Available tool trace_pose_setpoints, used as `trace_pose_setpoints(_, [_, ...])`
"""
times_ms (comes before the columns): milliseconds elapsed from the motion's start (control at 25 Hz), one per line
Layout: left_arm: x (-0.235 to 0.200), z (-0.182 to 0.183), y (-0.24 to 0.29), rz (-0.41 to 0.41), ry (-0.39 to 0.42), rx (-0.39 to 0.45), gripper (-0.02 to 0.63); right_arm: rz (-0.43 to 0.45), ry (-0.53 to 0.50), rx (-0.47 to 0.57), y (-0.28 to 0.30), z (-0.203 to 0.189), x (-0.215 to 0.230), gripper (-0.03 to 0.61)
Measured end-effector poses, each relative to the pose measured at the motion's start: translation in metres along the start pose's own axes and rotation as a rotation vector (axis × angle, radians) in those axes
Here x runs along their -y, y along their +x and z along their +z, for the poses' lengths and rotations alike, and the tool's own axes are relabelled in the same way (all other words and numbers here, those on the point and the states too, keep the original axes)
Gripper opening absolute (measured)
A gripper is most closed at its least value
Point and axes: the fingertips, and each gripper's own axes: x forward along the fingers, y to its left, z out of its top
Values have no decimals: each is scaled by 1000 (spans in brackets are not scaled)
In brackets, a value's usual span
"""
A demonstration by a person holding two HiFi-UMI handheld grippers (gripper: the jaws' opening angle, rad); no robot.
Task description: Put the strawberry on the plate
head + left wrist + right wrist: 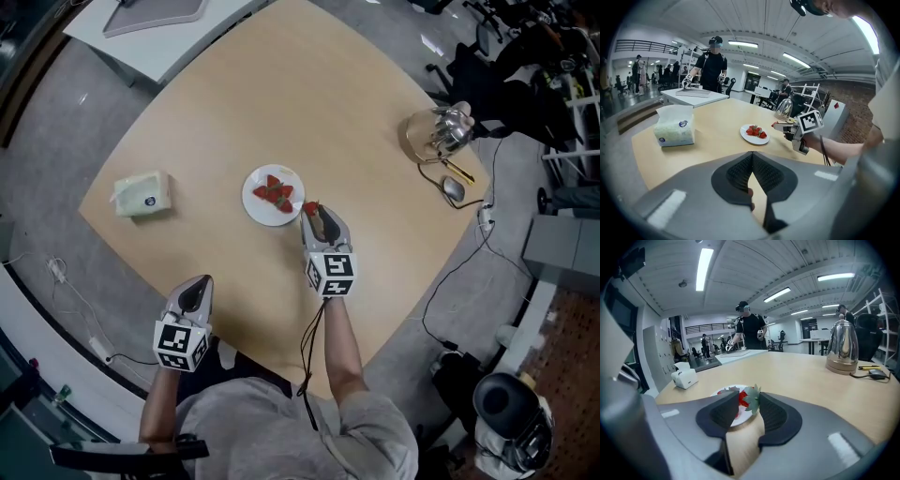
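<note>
Between tips of right tongs [746, 401], just beside plate [251, 208]: strawberry [749, 398] pinched near its leaves | judged soft, light, easily bruised; grip gently | left tongs [752, 158]: pressed together, empty

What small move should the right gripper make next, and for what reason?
Probably ease the right gripper a little forward over the plate, then open it. Its jaws grip the strawberry just at the plate's rim, not clearly above it, and the other strawberries already lie in the middle.
</note>
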Motion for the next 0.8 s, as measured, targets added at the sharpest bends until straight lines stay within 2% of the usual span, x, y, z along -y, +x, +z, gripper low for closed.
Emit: trace_pose_setpoints(800, [-15, -14, 16, 9, -30, -55, 20, 24, -8, -56, 38, -19, 1, 145])
